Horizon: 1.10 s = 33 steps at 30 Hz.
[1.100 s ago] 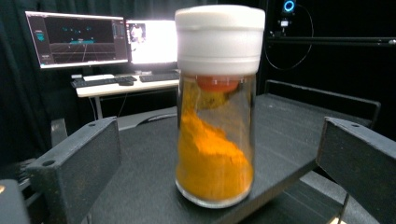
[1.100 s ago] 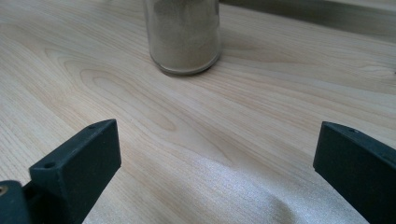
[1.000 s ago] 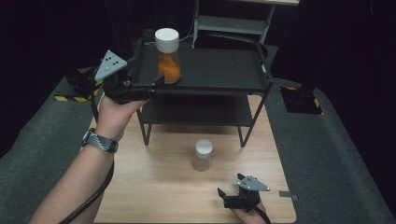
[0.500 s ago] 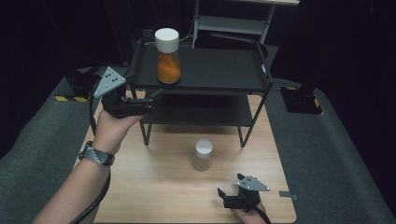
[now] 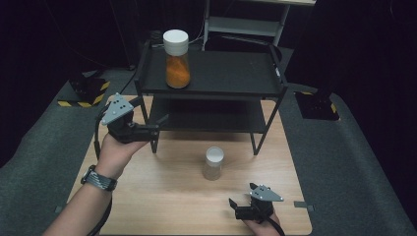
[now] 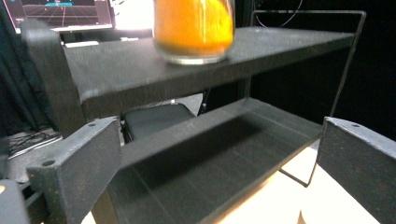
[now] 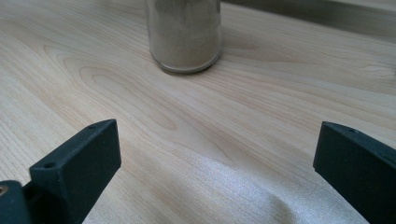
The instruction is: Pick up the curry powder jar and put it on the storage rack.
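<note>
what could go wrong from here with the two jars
The orange-filled glass jar with a white lid stands near the left edge of the black two-tier shelf; a knock from the open left gripper beside the shelf frame could tip it off. The tall beige-filled jar stands free on the wooden table; the open right gripper, coming in low, might push it over.

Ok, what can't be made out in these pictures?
- Orange jar, left gripper view: its top and lid are cut off by the top edge.
- Pale jar, right gripper view: its upper part is cut off the same way.
- Lower shelf, high view: mostly hidden under the top shelf.
</note>
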Tool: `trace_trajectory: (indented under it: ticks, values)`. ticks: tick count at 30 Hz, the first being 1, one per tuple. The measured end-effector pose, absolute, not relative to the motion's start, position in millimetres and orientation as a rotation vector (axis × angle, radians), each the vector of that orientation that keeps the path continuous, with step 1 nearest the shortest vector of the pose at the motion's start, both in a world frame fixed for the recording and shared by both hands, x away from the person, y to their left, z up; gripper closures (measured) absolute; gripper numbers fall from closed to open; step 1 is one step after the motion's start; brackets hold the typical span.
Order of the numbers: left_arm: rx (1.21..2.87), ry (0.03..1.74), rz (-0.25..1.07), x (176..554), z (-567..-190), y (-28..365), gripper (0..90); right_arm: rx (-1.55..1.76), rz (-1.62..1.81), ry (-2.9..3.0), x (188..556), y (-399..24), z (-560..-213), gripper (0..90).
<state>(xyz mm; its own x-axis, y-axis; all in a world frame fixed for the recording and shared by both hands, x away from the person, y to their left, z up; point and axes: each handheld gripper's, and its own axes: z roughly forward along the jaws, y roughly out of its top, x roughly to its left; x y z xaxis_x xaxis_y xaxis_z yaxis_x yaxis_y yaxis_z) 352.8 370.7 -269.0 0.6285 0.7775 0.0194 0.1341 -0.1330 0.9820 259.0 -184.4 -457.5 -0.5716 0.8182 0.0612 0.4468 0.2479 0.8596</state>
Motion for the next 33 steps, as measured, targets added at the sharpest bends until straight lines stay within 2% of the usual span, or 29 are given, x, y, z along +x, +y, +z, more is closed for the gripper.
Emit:
trace_trajectory:
  ticks: [18, 24, 33]
  values:
    - [1.706, 0.802, 0.617, 328, -335, 388, 1.6, 1.148, 1.246, 2.125, 258, -182, -457, 0.1]
    - [1.758, 0.802, 0.655, 317, -356, 387, 2.3, 1.152, 1.247, 2.120, 257, -182, -457, 0.1]
    - [1.781, 0.841, 0.615, 309, -385, 394, 2.0, 1.158, 1.248, 2.118, 257, -182, -457, 0.1]
